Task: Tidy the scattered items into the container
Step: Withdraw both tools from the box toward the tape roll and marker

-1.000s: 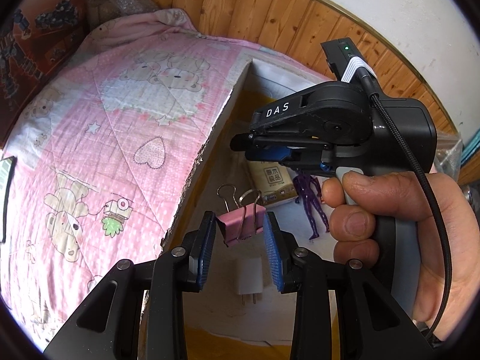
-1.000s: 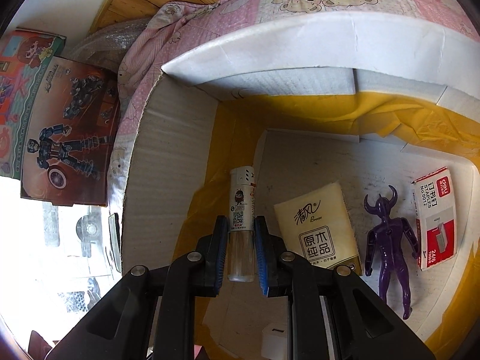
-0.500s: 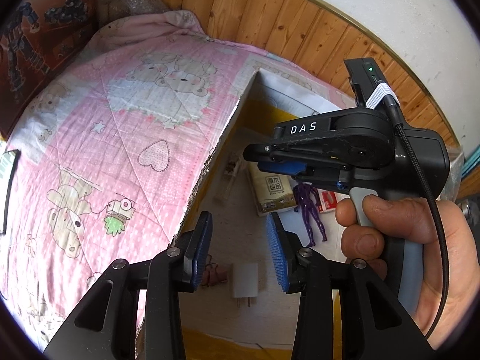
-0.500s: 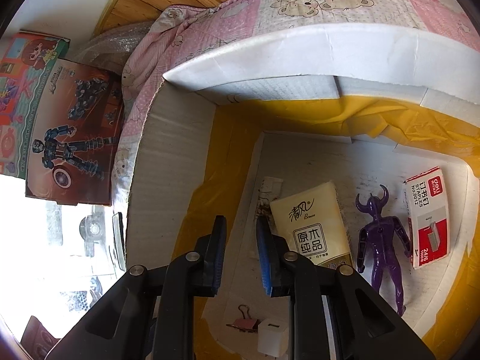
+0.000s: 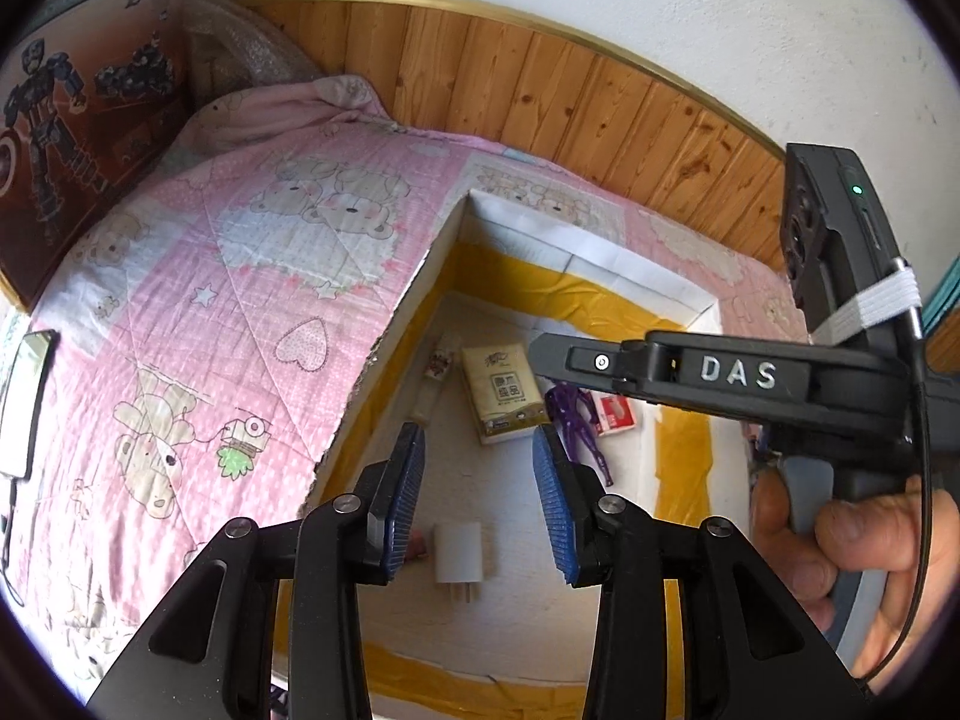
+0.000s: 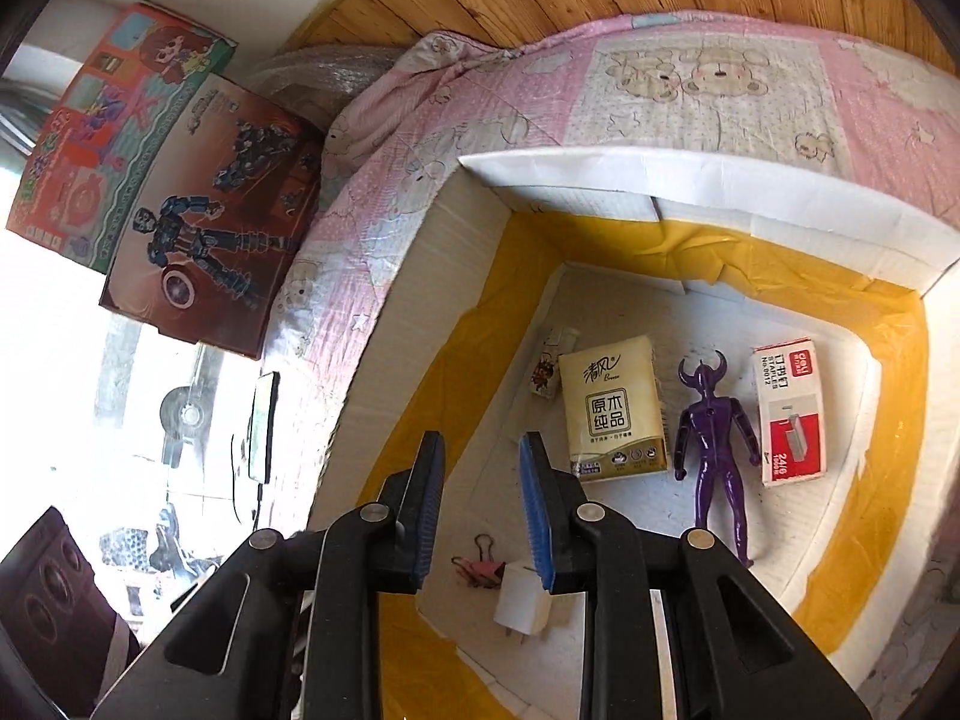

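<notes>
A white cardboard box lined with yellow tape sits on a pink quilt. On its floor lie a small bottle, a tissue pack, a purple figure, a staples box, a pink binder clip and a white charger plug. My left gripper hangs open and empty above the box, over the charger plug. My right gripper is also above the box; its jaws are opening with nothing between them. In the left wrist view a hand holds its black body.
The pink quilt covers the bed around the box. A phone lies at the quilt's left edge. Two toy boxes and bubble wrap lean at the head end. Wood panelling runs behind the bed.
The left gripper let go of the pink binder clip and the right one let go of the small bottle; both items now lie in the box. Both grippers rose and their jaws widened.
</notes>
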`<move>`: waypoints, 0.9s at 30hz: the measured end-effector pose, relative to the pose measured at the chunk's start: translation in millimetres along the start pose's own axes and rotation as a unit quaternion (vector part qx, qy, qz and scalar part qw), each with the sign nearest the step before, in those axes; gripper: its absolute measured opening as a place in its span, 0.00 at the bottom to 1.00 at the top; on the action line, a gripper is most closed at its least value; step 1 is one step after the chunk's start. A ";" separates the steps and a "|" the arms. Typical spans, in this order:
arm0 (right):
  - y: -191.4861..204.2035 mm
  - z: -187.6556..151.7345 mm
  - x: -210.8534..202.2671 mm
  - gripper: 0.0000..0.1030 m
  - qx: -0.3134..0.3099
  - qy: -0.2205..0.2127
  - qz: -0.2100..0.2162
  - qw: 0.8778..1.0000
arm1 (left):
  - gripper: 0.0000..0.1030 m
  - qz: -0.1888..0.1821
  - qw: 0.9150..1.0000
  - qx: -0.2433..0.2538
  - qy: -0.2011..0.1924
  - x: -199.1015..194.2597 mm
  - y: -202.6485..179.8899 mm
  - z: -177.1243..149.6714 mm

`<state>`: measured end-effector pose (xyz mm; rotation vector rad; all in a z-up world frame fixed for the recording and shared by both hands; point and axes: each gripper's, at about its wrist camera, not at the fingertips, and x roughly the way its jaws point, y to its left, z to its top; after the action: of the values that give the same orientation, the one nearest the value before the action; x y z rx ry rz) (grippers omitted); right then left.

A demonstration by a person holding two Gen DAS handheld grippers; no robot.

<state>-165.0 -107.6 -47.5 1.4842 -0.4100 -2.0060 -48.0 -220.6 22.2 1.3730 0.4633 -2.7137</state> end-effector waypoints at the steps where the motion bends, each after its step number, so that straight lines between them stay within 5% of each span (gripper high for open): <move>1: 3.8 -5.7 -10.4 0.27 -0.012 -0.011 0.006 1.000 | 0.38 -0.006 1.000 0.005 -0.005 -4.3 -5.5 -0.7; 13: -12.6 -82.8 -170.4 0.27 -0.098 -0.129 0.058 0.985 | 0.38 -0.125 0.985 0.112 -0.023 -27.4 -103.5 -19.3; 20: -101.6 -125.6 -213.1 0.27 -0.036 -0.167 -0.036 0.985 | 0.40 -0.157 0.976 0.151 0.014 -6.7 -162.8 -39.7; 27: -196.9 -137.4 -184.2 0.30 0.042 -0.092 -0.147 0.984 | 0.41 -0.148 0.969 0.186 0.066 28.3 -216.8 -64.7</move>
<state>-56.3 174.2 -66.0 1.4866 -0.3735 -2.3962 -56.3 7.1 14.9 1.7031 0.1805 -3.0844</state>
